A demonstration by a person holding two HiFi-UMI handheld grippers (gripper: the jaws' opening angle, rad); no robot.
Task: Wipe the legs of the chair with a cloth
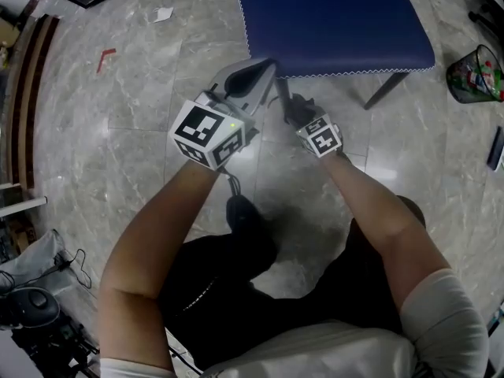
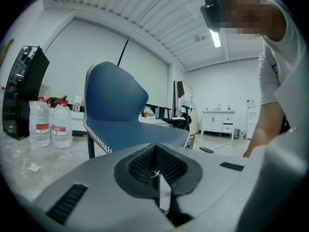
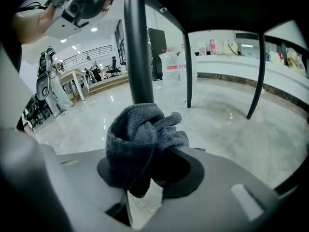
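Observation:
A blue-seated chair [image 1: 331,22] stands in front of me on black legs. My right gripper [image 1: 294,110] is shut on a bunched dark grey cloth [image 3: 140,139] and holds it against the near front leg [image 3: 136,47], low under the seat. That cloth [image 1: 290,107] shows as a dark lump by the leg [image 1: 279,93] in the head view. Two farther legs [image 3: 189,71] stand behind. My left gripper [image 1: 256,73] hovers level just left of the leg, jaws shut with nothing in them. From the left gripper view [image 2: 157,166] the chair [image 2: 116,110] is seen side-on.
A mesh waste basket [image 1: 475,73] stands at the far right. A red scrap [image 1: 106,55] and a paper scrap [image 1: 163,14] lie on the marble floor. Cables and gear [image 1: 31,305] crowd the lower left. Two water bottles [image 2: 50,124] stand beyond the chair.

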